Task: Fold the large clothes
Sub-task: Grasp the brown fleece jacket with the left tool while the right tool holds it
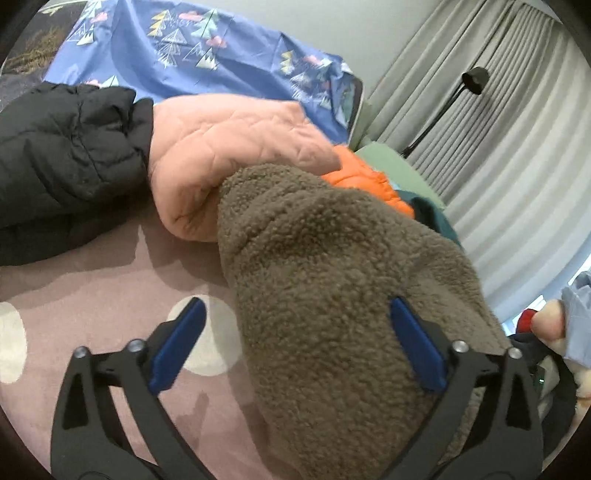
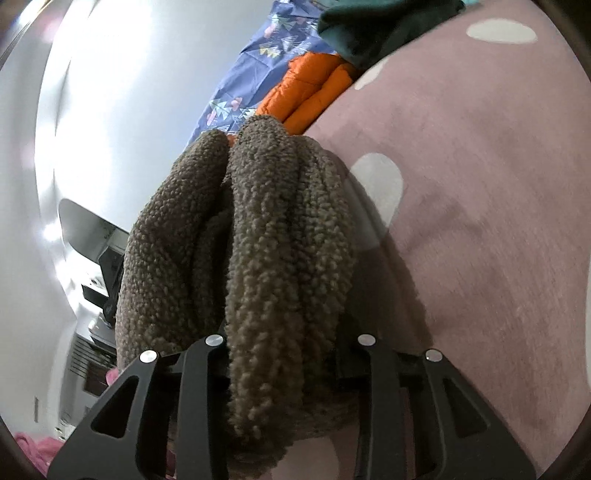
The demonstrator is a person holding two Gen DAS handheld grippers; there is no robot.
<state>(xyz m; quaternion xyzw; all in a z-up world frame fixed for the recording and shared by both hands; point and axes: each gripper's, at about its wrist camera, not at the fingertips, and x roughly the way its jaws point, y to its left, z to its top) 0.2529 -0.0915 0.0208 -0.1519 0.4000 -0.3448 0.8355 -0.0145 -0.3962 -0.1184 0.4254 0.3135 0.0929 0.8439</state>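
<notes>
Clearly soft, bulky brown fleece jacket [image 1: 332, 295] bunched thickly.
Right gripper [image 2: 288, 369] pinched its folds; left gripper [image 1: 299, 343] stood spread, best taking an edge.

Brown fleece garment [image 1: 332, 280], bunched, on pink spotted cover [image 1: 110, 273]

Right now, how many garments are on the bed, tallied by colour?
Brown fleece: 1
Black jacket: 1
Pink jacket: 1
Orange jacket: 1
Dark green garment: 1
Total: 5
</notes>
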